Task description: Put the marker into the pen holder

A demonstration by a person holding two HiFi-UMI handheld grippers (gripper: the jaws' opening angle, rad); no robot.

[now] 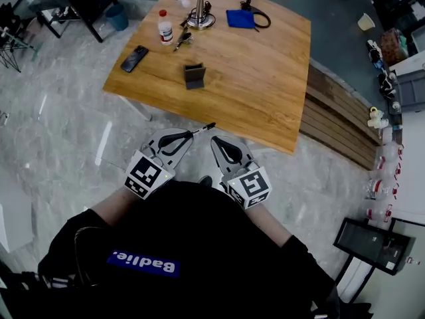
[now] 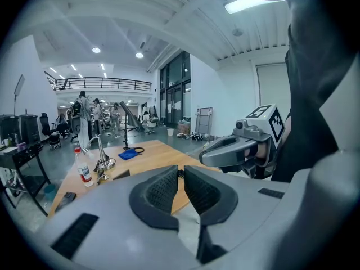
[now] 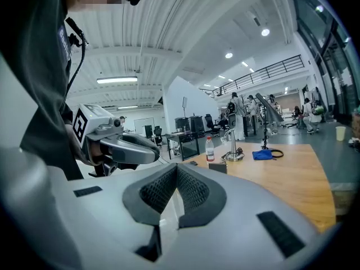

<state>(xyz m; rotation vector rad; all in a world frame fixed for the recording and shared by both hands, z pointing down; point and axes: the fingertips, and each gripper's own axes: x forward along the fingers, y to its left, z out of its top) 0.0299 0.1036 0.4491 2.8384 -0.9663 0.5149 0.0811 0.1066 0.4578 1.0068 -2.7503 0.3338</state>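
Note:
My left gripper [image 1: 190, 135] is held close to my body, just short of the table's near edge, and is shut on a black marker [image 1: 204, 127] whose tip pokes out to the right. In the left gripper view only a dark bit of the marker [image 2: 180, 174] shows between the pads. The right gripper [image 1: 216, 141] is beside it, shut with nothing in it, its pads meeting [image 3: 176, 168]. The dark grey pen holder [image 1: 194, 76] stands upright on the wooden table [image 1: 265, 85], well ahead of both grippers, and also appears as pen holder [image 3: 217, 168].
On the table's far side are a white bottle with a red cap [image 1: 165, 28], a black phone [image 1: 135, 58], a metal stand [image 1: 200, 15] and a blue cloth [image 1: 240, 18]. A wooden bench [image 1: 339, 115] runs along the table's right side.

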